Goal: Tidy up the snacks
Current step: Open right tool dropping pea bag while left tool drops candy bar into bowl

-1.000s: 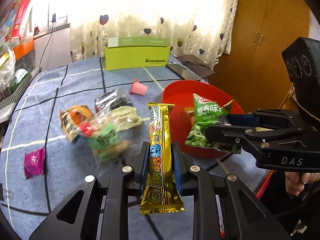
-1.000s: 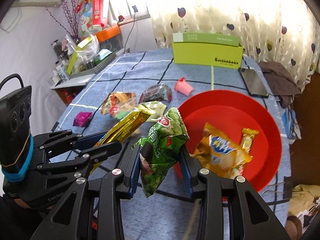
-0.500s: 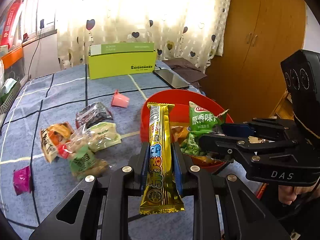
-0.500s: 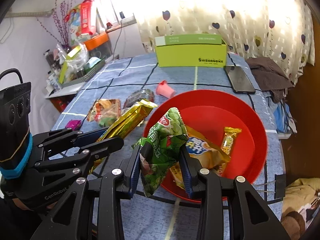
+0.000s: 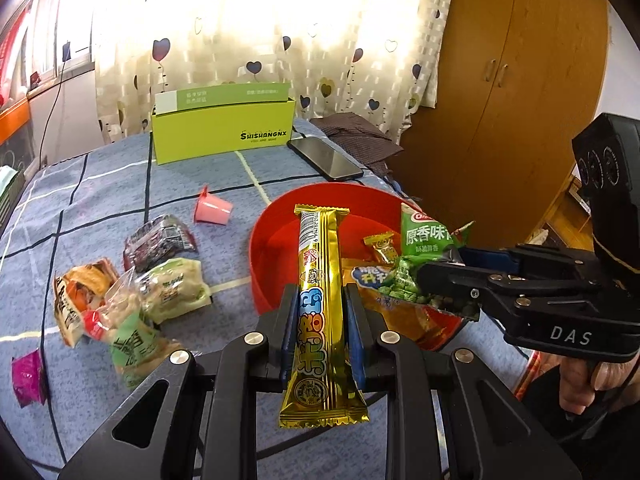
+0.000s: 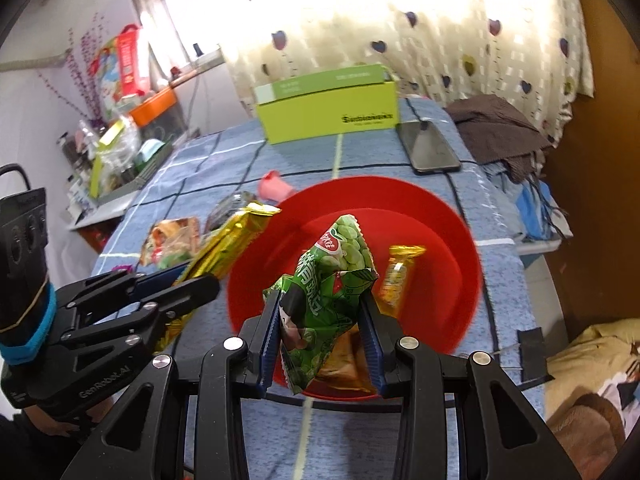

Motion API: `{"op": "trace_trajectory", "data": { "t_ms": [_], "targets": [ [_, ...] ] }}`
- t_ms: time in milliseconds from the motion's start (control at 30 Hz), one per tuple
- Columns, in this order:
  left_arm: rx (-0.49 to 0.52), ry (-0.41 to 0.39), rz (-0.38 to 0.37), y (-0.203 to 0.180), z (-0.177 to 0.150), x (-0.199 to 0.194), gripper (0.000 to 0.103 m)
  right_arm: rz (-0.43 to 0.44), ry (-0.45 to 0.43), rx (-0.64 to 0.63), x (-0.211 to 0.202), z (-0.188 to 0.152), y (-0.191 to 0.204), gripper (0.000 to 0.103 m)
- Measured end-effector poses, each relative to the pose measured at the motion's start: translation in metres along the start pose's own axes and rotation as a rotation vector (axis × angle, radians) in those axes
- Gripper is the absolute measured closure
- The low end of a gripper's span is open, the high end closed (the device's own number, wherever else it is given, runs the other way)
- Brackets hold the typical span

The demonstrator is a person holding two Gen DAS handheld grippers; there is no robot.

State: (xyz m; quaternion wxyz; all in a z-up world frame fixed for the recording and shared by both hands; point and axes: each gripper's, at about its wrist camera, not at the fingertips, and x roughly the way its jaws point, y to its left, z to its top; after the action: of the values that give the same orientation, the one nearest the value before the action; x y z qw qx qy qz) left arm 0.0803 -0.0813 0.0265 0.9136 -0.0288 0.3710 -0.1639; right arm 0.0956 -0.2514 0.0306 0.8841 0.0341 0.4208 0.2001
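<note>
Fingers (image 5: 320,320) clamping gold bar (image 5: 318,312), red bowl (image 5: 272,240)

surface: blue checked cloth (image 5: 100,184) | on it: red bowl (image 5: 276,216), green box (image 5: 224,132), phone (image 5: 326,158), loose snack packets (image 5: 132,300)

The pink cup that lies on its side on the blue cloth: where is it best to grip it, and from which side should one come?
Grip the pink cup across its tapered body, coming from above with the fingers either side of it. It lies tipped over with its rim towards the dark packet, so the round wall is the free part. The wall probably rolls, so close gently.
</note>
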Motion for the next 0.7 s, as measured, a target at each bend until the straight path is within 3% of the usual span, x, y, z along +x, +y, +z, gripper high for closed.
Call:
{"op": "trace_trajectory", "data": {
  "t_ms": [500, 700],
  "targets": [
    [0.008, -0.002, -0.016, -0.006, 0.005, 0.004, 0.08, -0.111, 0.059, 0.122, 0.013, -0.001, -0.034, 0.066],
    [0.005, 0.005, -0.02, -0.006, 0.004, 0.007, 0.08, -0.147, 0.01, 0.16, 0.002, 0.001, -0.041, 0.06]
  ]
}}
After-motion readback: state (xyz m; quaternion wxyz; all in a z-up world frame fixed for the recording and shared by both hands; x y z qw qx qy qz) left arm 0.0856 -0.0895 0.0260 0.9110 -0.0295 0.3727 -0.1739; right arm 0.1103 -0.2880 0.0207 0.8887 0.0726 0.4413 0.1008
